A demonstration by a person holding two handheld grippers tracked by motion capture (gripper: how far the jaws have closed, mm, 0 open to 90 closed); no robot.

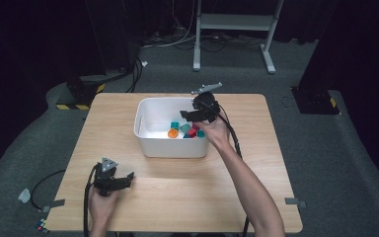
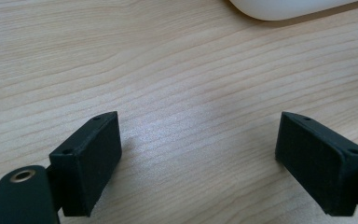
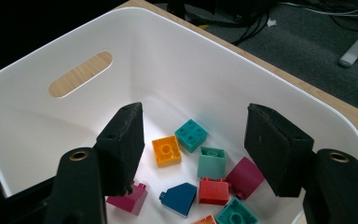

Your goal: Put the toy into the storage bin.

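Right gripper (image 3: 193,154) poised above the white bin (image 3: 307,100), jaws spread wide and empty; in the high view it (image 1: 190,116) hangs over the bin's right half. The toy bricks lie loose on the bin floor: an orange brick (image 3: 166,150), a teal brick (image 3: 191,134), a mint brick (image 3: 212,163), a red brick (image 3: 214,191), a dark blue sloped brick (image 3: 179,198) and magenta bricks (image 3: 245,178) close together, several touching. Left gripper (image 2: 198,161) rests low over bare counter (image 2: 168,70) near the front left, jaws likewise released and holding nothing. Likely hazards on descent: the wide jaws may straddle two adjoining bricks and pinch both, or nudge a neighbour and tilt the chosen one; a sloped face may slip from the pads; the right jaw, near the bin wall, may catch its rim and shift the unheld bin
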